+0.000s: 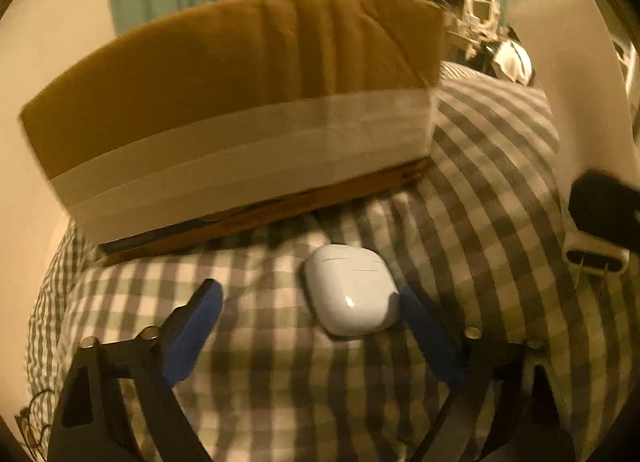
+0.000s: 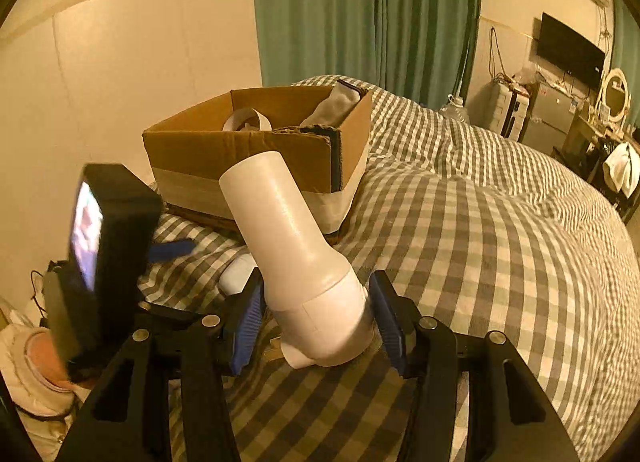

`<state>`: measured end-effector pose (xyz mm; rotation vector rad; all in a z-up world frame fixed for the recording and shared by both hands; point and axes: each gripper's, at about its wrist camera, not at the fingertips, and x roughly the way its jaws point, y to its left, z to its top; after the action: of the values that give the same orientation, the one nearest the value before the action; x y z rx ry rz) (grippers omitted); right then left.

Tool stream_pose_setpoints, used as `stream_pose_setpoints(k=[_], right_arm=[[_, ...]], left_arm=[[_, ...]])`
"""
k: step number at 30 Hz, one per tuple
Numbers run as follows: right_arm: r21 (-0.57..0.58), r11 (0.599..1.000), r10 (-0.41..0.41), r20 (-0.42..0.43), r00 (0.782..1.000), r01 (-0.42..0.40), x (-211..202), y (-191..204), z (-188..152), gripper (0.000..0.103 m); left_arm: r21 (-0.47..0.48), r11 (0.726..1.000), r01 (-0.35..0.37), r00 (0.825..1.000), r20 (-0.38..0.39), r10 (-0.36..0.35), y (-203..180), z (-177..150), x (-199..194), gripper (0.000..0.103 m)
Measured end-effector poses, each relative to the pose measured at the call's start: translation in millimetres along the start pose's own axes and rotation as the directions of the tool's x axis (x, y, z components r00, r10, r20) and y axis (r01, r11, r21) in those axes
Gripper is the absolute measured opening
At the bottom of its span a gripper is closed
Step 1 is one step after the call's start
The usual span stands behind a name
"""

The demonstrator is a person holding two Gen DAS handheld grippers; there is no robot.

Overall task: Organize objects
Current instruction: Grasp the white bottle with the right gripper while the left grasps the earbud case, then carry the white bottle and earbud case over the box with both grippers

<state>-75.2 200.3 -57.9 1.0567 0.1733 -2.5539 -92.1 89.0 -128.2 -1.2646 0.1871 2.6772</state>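
Two close wrist views, box (image 1: 240,110) shared

One cardboard box (image 2: 256,150) on the checked bed (image 2: 480,230), far left; inside it, one white ring-shaped item (image 2: 246,120) and one grey cloth piece (image 2: 334,104), the rest of its contents hidden. One white earbud case (image 1: 350,290) on the bed near the box; one cream bottle-shaped object (image 2: 296,246) to its right, off the cover. Two grippers: left gripper (image 1: 308,302), right gripper (image 2: 316,302), two blue-padded fingers (image 1: 200,318) each; far right, one wall television (image 2: 570,48), one round mirror (image 2: 614,92).
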Motion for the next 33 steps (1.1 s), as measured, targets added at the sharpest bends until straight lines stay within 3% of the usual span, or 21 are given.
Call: stream_pose_setpoints(k=[4, 6, 16, 24, 33], right_arm=[[0.017, 1.0, 0.015, -0.003, 1.0, -0.015, 1, -5, -2, 0.052], [0.027, 0.999, 0.022, -0.005, 1.0, -0.022, 1, -9, -3, 0.052], [0.024, 1.0, 0.009, -0.006, 1.0, -0.009, 0, -1, -6, 0.052], [-0.019, 1.0, 0.003, -0.002, 1.0, -0.003, -5, 14, -6, 0.052], [-0.024, 1.0, -0.009, 0.003, 1.0, 0.009, -11, 21, -7, 0.052]], left_arm=[[0.076, 0.997, 0.01, 1.0, 0.003, -0.011, -17, 1, 2, 0.063], [0.069, 0.997, 0.025, 1.0, -0.003, -0.024, -18, 1, 3, 0.05], [0.022, 0.997, 0.072, 0.997, -0.009, -0.072, -17, -1, -25, 0.049], [-0.003, 0.999, 0.043, 0.999, -0.018, -0.043, -16, -3, -55, 0.031], [-0.003, 0.999, 0.048, 0.999, 0.01, -0.048, -25, -19, -83, 0.026]])
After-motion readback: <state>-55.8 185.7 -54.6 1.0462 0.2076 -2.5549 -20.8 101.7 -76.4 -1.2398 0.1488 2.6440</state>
